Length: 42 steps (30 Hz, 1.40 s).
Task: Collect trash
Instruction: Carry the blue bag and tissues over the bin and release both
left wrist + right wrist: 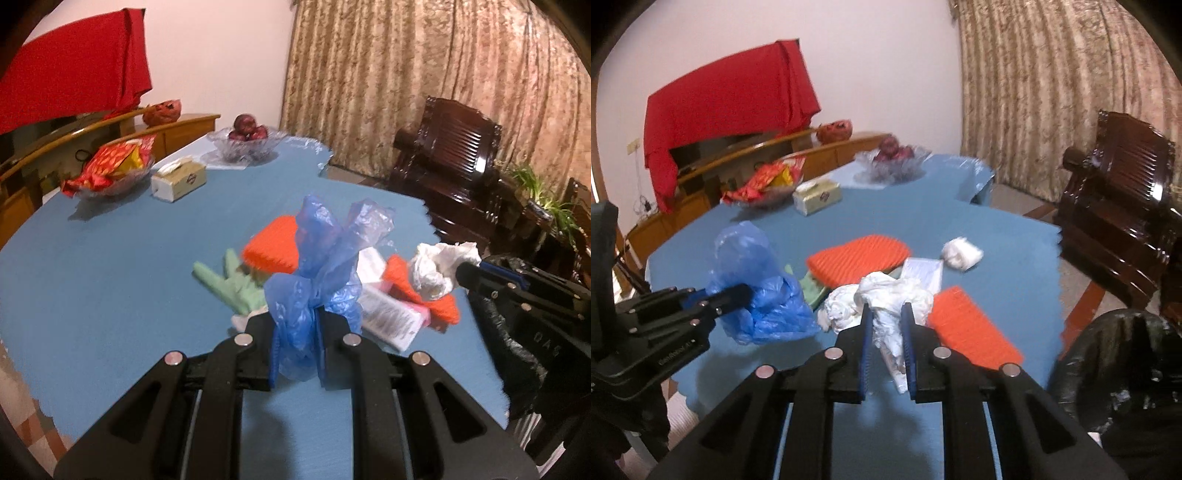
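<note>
Dim, warm indoor light is being cast from above (pinkish tint throughout); edges are being bent and vignetted by fisheye distortion, and motion blur is being shown.

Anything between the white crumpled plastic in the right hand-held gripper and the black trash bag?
Nothing visible. The right hand-held gripper grips the white crumpled plastic above the table; the black trash bag sits off the table edge to its right.

Left gripper [298,343] and right gripper [885,349]: black linkage arms, silver round pivot screws, blue ribbed pads [908,343]; white lettering on the housing.
</note>
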Each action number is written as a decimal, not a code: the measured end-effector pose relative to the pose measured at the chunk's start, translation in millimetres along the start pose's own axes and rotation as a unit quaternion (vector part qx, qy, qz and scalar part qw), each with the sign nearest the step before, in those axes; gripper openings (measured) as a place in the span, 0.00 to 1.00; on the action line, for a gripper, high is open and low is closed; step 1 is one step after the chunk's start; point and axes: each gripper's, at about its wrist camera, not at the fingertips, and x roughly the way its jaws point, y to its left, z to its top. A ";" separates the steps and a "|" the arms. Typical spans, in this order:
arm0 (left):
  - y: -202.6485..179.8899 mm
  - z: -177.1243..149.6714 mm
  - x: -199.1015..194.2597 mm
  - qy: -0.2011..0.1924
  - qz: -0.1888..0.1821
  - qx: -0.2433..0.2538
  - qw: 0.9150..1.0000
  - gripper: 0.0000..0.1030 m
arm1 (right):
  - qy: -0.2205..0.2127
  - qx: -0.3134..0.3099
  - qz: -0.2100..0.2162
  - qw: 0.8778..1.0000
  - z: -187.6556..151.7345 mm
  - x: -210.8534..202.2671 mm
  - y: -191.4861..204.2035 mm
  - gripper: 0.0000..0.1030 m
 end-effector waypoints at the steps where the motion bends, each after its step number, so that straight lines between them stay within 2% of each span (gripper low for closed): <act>1: -6.8 2.6 -2.3 -0.003 -0.004 0.004 1.000 0.14 | -0.007 0.004 -0.005 1.000 2.9 -7.4 -5.2 0.15; 8: -48.3 18.5 -8.7 -0.017 -0.041 0.026 0.999 0.14 | -0.031 0.018 -0.046 0.998 13.3 -46.6 -40.6 0.15; 17: -112.8 26.7 -5.9 -0.021 -0.099 0.060 0.993 0.14 | -0.056 0.046 -0.106 0.992 9.8 -95.6 -92.1 0.15; 31: -228.2 26.4 13.4 -0.014 -0.192 0.121 0.974 0.14 | -0.054 0.106 -0.211 0.970 -30.5 -152.8 -181.6 0.15; 42: -304.3 11.3 41.8 0.003 -0.240 0.165 0.957 0.14 | -0.034 0.134 -0.254 0.957 -54.0 -163.7 -225.0 0.15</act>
